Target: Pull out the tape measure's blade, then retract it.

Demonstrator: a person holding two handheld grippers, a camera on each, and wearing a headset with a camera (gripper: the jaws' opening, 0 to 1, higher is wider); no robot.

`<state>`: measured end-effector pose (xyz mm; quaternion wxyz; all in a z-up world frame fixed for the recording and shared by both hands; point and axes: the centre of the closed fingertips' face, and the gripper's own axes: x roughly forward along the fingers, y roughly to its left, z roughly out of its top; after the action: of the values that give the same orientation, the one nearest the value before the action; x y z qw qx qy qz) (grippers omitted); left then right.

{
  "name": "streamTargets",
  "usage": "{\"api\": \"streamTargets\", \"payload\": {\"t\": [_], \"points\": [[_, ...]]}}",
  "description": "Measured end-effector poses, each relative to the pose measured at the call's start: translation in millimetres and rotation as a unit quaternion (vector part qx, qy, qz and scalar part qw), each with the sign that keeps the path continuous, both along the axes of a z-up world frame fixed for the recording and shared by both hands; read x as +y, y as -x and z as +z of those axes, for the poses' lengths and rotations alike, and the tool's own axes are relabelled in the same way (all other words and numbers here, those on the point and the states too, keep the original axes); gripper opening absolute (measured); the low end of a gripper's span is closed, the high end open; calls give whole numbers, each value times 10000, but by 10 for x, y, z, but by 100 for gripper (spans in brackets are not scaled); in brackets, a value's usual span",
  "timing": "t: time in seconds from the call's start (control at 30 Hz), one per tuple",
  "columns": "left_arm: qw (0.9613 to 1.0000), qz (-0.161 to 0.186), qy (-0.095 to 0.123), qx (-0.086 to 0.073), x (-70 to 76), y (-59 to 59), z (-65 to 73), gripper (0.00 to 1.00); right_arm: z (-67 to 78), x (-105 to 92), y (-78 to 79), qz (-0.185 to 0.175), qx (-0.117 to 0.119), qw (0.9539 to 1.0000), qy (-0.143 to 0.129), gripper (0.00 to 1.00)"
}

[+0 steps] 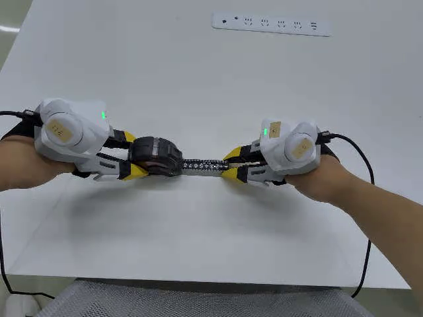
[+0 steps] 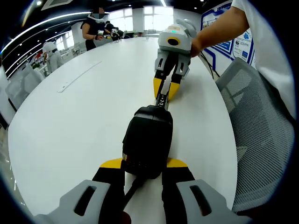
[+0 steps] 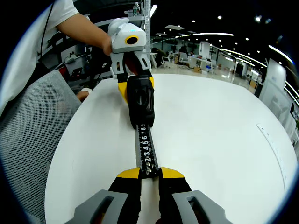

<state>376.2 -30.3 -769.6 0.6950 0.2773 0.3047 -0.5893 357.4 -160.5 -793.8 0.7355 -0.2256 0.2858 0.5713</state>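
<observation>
The task is judged to be partway through: a short stretch of the narrow dark metal blade printed with white numerals (image 1: pixel 201 165) is exposed, so the pull-out is at least begun, and the retraction is taken as left to do. Whether more blade is meant to be drawn cannot be told. Nearest in the head view, the front edge of the flat white counter (image 1: pixel 198 251) is seen, and just beyond it the tape measure is stretched from left to right. Whether it rests on the counter or is held just above it cannot be told. The black, rounded plastic tape measure case (image 1: pixel 156 157) is clamped between the yellow-tipped jaws of the left hand-held gripper (image 1: pixel 132 156), which are closed against its two sides. In the left gripper view the case is seen directly ahead, its rear end seated between those jaws. The blade's free end is pinched by the right hand-held gripper (image 1: pixel 231 164), whose jaws are shut almost completely on it. In the right gripper view the numerals two to eight are read running away from the jaws to the case's mouth. The two grippers are thus set facing each other, near but apart, joined by the blade. Farthest off, a long white power strip (image 1: pixel 271 24) lies at the counter's back, well apart from the work.
</observation>
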Motion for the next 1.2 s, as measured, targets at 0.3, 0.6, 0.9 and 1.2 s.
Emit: {"api": "streamTargets", "payload": {"t": [0.3, 0.6, 0.9, 1.2], "points": [[10000, 4, 0, 5, -4, 1, 5, 25, -15, -153, 8, -28, 26, 9999, 119, 10], [10000, 5, -1, 14, -4, -2, 2, 25, 11, -313, 52, -71, 21, 9997, 226, 10], [10000, -9, -7, 14, -4, 1, -2, 25, 10, -498, 119, -100, 37, 9992, 373, 10], [10000, -39, -27, 16, -6, 4, -2, 25, 7, -703, 120, -162, 40, 9987, 486, 10]]}}
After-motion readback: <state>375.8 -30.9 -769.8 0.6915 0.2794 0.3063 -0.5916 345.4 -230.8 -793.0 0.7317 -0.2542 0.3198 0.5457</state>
